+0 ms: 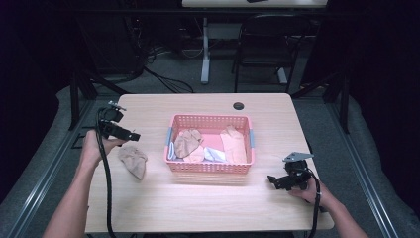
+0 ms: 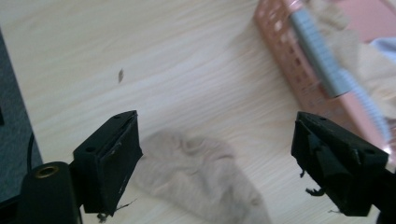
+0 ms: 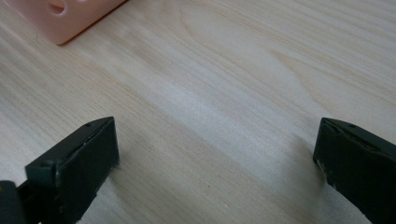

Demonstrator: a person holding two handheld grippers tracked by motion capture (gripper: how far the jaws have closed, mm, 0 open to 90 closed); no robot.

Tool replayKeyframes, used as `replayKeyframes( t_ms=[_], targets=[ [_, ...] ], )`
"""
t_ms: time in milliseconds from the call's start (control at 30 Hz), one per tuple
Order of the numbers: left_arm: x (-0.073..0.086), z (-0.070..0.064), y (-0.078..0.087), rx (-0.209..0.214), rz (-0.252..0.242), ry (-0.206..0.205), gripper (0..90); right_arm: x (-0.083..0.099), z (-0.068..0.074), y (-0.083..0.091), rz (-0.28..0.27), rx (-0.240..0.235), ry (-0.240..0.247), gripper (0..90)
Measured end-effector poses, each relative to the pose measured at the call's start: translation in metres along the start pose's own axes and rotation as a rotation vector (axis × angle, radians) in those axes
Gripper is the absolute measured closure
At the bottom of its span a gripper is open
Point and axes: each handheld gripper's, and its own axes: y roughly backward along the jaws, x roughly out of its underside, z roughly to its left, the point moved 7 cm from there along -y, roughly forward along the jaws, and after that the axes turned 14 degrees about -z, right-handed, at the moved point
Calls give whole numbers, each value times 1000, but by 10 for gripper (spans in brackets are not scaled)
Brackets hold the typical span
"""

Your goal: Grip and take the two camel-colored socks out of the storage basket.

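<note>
A pink plastic basket [image 1: 210, 167] stands in the middle of the wooden table [image 1: 148, 198], holding several beige socks [image 1: 233, 144] and a white one [image 1: 214, 154]. One beige sock [image 1: 132, 160] lies flat on the table to the basket's left. My left gripper [image 1: 130, 135] hovers just above that sock [image 2: 201, 177], open, with the sock between and beyond its spread jaws. My right gripper [image 1: 273, 180] rests low at the table's right front, open, with bare wood [image 3: 210, 116] between its jaws and a basket corner [image 3: 60, 18] at the far left.
A round black grommet [image 1: 238, 106] sits in the table's far edge. A dark chair [image 1: 267, 44] and a white table leg [image 1: 205, 49] stand behind the table. The basket has grey handles [image 2: 313, 51] on its short sides.
</note>
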Motion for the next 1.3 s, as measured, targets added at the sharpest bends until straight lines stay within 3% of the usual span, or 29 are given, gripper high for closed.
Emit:
replayKeyframes(
  t_ms=[167, 267, 300, 333, 367, 400, 500, 533, 633, 767, 967, 1167, 1300],
  targets=[
    [-24, -28, -8, 43, -27, -54, 105, 0, 0, 0, 0, 0, 0, 0],
    [-34, -47, -17, 73, -27, -84, 73, 0, 0, 0, 0, 0, 0, 0],
    [-39, -59, -24, 91, -23, -105, 64, 0, 0, 0, -1, 0, -1, 0],
    [-39, -59, -24, 91, -23, -105, 53, 0, 0, 0, -1, 0, -1, 0],
    [-43, -71, -31, 105, -15, -125, 38, 0, 0, 0, -1, 1, -1, 0],
    [-43, -71, -31, 105, -15, -125, 28, 0, 0, 0, -1, 1, -1, 0],
    [-45, -93, -46, 141, 18, -166, 0, 0, 0, 0, -3, 1, -3, 0],
    [-45, -93, -46, 141, 18, -166, 0, 0, 0, 0, -3, 1, -3, 0],
    [-47, -116, -61, 170, 30, -198, 0, 0, 0, 0, -3, 1, -2, 0],
    [-45, -130, -74, 185, 58, -227, 1, 0, 0, 0, -3, 1, -2, 0],
    [-36, -144, -98, 221, 124, -250, 58, 0, 0, 0, -4, 0, 1, 0],
    [-28, -142, -115, 194, 193, -243, 99, 0, 0, 0, -4, -4, 3, 0],
    [-27, -141, -119, 198, 200, -241, 139, 0, 0, 0, -4, -4, 3, 0]
  ],
)
